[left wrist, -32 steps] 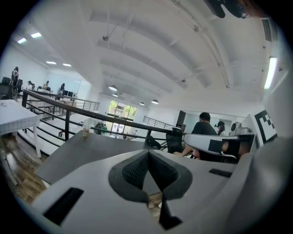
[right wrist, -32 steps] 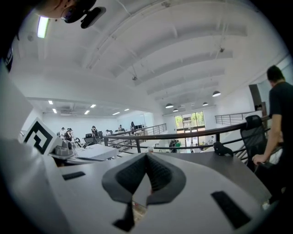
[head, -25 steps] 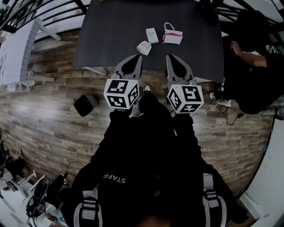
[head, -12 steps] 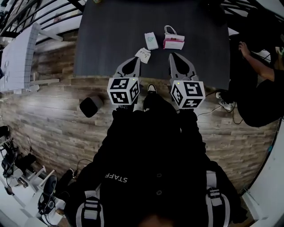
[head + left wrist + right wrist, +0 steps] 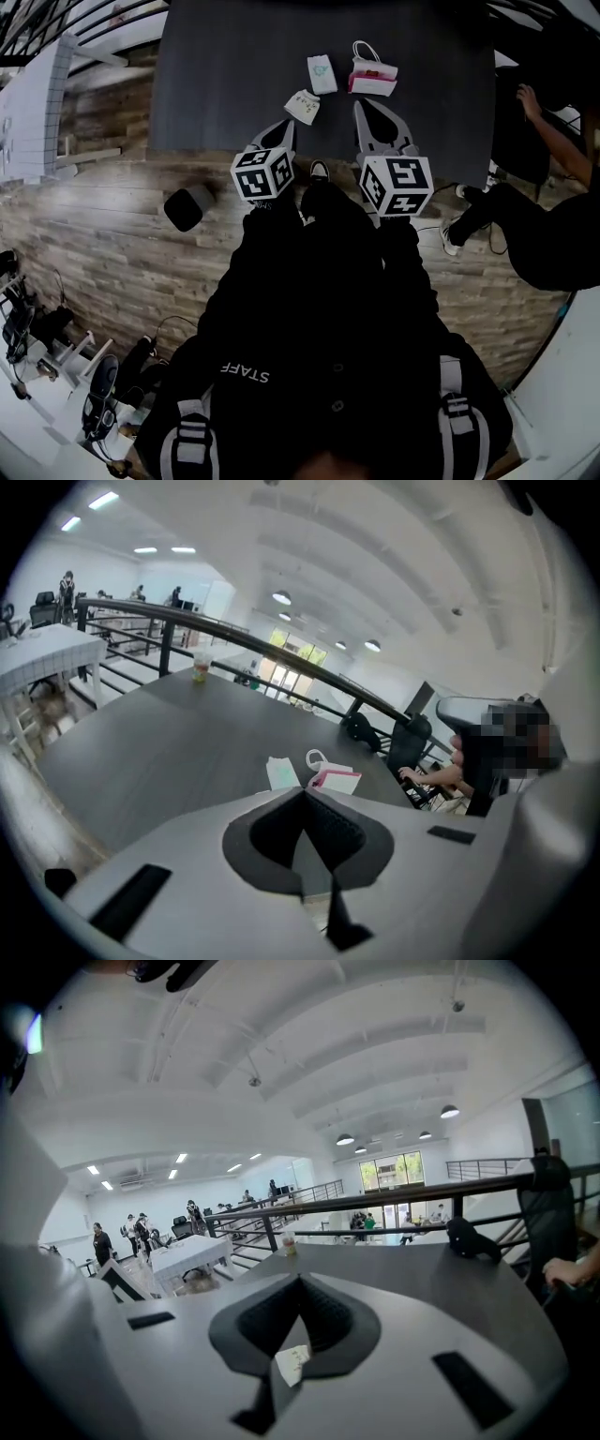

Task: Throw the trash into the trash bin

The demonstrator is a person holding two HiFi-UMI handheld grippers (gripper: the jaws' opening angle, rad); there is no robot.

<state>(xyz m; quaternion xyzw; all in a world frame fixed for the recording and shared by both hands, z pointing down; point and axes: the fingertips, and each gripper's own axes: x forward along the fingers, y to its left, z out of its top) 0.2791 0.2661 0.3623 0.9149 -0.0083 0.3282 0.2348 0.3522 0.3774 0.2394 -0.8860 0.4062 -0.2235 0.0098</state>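
Three bits of trash lie on the dark table (image 5: 225, 84): a crumpled white paper (image 5: 302, 106), a white and teal packet (image 5: 322, 74) and a small pink and white bag (image 5: 373, 79). My left gripper (image 5: 282, 126) is shut and empty, its tip just short of the crumpled paper. In its own view the left gripper (image 5: 305, 791) points at the packet (image 5: 281, 772) and the bag (image 5: 335, 778). The right gripper (image 5: 367, 104) is shut too, below the pink bag. Under the shut right gripper (image 5: 302, 1281) a scrap of white paper (image 5: 292, 1363) shows. A small black bin (image 5: 185, 208) stands on the floor, left.
A person sits at the table's right end (image 5: 553, 187), one hand on its edge. A cup (image 5: 201, 670) stands at the far table edge, and a black object (image 5: 473, 1239) lies at the far right. A white table (image 5: 37, 103) stands left. The floor is wood planks.
Both grippers have moved forward over the table's near edge toward the trash. The left one has also dropped lower and rolled a little. Both stay shut.
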